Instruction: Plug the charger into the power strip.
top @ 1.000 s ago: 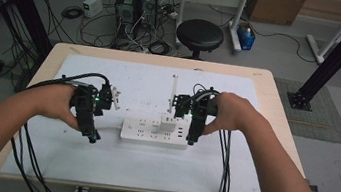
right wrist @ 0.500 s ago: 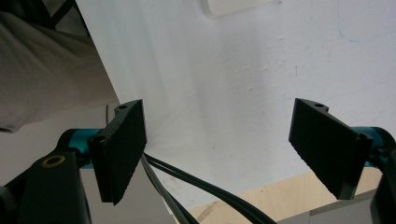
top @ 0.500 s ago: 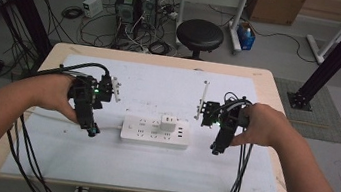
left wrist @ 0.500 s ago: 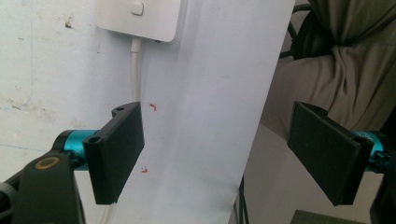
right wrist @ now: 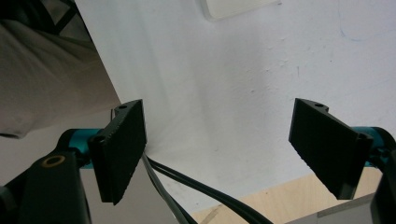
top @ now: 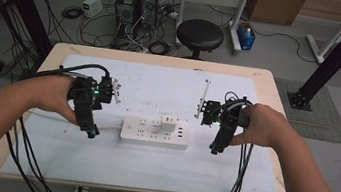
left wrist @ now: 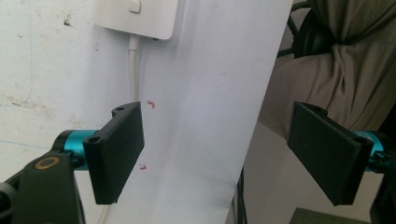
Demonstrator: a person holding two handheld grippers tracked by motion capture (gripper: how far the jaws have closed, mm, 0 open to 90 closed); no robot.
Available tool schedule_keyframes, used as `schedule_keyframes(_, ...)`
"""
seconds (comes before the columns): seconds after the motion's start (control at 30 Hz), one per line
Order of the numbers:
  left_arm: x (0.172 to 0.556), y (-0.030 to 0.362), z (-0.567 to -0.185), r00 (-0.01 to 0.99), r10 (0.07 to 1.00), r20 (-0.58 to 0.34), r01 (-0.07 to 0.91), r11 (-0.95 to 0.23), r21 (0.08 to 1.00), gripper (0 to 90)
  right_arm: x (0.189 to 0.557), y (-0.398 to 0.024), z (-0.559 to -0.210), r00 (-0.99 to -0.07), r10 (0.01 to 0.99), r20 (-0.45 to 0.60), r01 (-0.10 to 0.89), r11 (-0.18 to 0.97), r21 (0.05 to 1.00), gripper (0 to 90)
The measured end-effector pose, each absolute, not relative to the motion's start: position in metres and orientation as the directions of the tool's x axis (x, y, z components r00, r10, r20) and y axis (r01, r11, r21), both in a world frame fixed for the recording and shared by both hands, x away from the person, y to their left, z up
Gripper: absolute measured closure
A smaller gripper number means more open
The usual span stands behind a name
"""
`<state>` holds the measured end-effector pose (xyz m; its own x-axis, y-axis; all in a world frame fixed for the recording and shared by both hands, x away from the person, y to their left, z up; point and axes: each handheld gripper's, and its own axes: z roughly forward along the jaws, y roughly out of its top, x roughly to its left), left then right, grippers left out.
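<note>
Power strip (top: 155,131) between both: left hand-held gripper (top: 93,134) wide, empty; right hand-held gripper (top: 214,150) wide, empty.

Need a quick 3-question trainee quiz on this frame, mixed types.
1. True or false: the charger is plugged into the power strip.
2. The left gripper is: A) open, B) shut on the strip's cord, C) shut on the charger.
3. On which side of the strip is the right gripper in the high view?

Key
1. True
2. A
3. Right, apart from it, jaws open and empty.
</note>
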<state>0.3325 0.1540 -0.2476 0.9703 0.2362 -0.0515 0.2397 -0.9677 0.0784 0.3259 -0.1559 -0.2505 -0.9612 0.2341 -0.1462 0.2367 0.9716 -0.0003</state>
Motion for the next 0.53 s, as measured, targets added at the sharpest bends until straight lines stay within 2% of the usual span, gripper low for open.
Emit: schedule_keyframes(0.53, 0.3327, 0.1519, -0.2481, 0.969, 0.239, -0.057, 0.243, -0.968, 0.070, 18.9, 0.3228, -0.1569, -0.2482, -0.959, 0.249, -0.137, 0.251, 0.968, 0.002, 18.8)
